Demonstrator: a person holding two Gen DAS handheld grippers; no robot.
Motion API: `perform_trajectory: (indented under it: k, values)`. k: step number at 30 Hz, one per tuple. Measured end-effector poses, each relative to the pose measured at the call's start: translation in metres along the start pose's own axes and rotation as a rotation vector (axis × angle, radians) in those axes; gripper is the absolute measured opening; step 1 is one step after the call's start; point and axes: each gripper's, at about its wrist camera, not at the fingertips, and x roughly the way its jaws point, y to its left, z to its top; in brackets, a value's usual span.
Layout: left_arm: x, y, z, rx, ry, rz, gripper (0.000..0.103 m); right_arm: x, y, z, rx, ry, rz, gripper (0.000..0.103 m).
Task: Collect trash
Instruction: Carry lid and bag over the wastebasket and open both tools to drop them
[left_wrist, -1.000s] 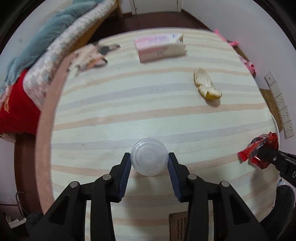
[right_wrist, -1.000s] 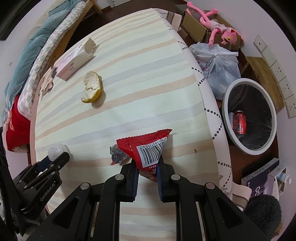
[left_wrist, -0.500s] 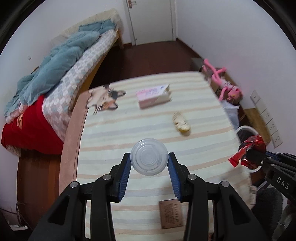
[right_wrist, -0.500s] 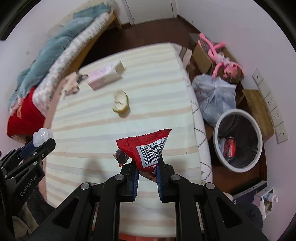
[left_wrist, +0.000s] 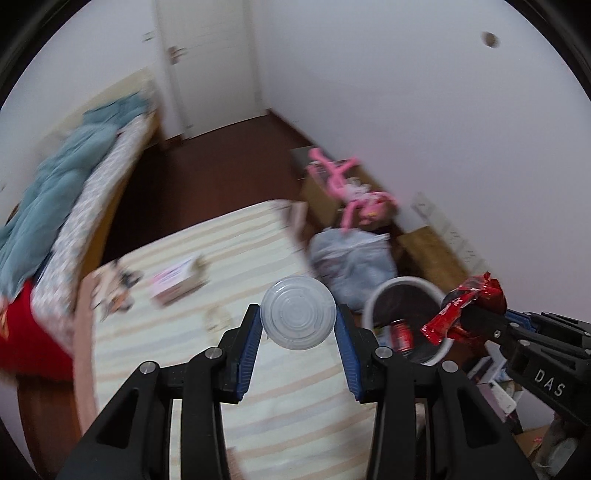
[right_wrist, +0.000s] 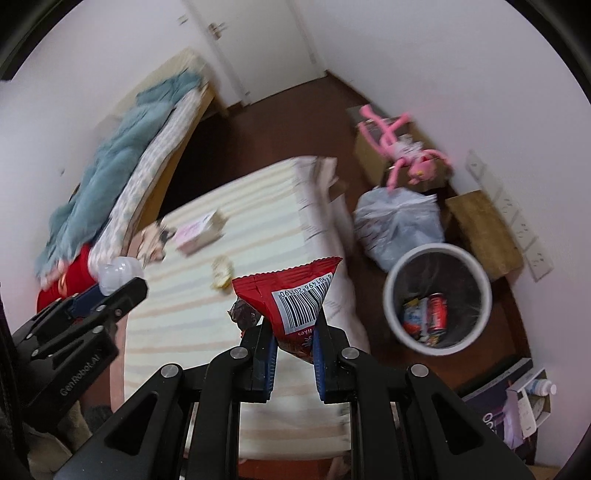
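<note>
My left gripper is shut on a clear plastic cup, held high above the striped table. My right gripper is shut on a red snack wrapper with a barcode, also high above the table. The wrapper also shows in the left wrist view, over the white-rimmed trash bin. The bin stands on the floor right of the table and holds a red can and other trash. A pink carton and a banana peel lie on the table.
A grey plastic bag sits behind the bin. A pink plush toy lies on boxes by the wall. A bed with a blue blanket stands to the left. Boxes and a bottle sit on the floor at right.
Both grippers have risen well above the table with their loads and swung right toward the bin. The views are motion-blurred now.
</note>
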Motion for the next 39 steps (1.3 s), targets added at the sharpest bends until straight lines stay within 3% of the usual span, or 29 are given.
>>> perform_trajectory:
  k: [5, 11, 21, 31, 39]
  values:
    - [0.033, -0.063, 0.025, 0.082, 0.015, -0.071, 0.036, -0.015, -0.065, 0.017, 0.063, -0.037, -0.078, 0.017]
    - [0.097, -0.132, 0.034, 0.184, 0.111, -0.117, 0.036, 0.001, -0.154, 0.029, 0.155, -0.004, -0.168, 0.017]
    - [0.222, -0.19, 0.008, 0.291, 0.36, -0.111, 0.036, 0.11, -0.284, 0.011, 0.323, 0.217, -0.202, 0.017]
    - [0.297, -0.198, -0.012, 0.325, 0.553, -0.107, 0.036, 0.207, -0.332, -0.013, 0.41, 0.403, -0.18, 0.017]
    - [0.315, -0.191, -0.014, 0.278, 0.64, -0.16, 0.037, 0.247, -0.336, -0.02, 0.387, 0.52, -0.184, 0.018]
